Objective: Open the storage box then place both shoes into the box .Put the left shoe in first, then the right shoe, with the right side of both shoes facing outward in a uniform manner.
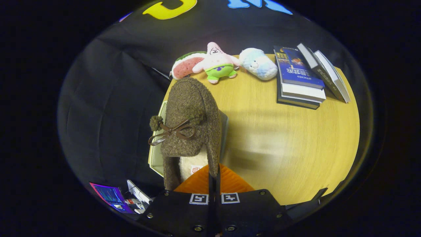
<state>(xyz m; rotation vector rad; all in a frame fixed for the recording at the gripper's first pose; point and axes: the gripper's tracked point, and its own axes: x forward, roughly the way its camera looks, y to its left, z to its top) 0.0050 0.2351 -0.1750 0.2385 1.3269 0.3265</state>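
Note:
A brown fuzzy shoe with a thin bow and pom-poms hangs toe-away just ahead of my fingers, its cream lining showing at the opening. My gripper is shut on the shoe's collar wall, with the fingers nearly together. Under the shoe lies the storage box, showing a pale rim at the wooden table's left edge and a grey side on the shoe's right. The shoe hides the inside of the box.
At the far edge of the wooden table lie a watermelon plush, a pink star plush and a pale blue plush. A stack of books sits at the far right. A lit screen lies low on the left, beyond the table.

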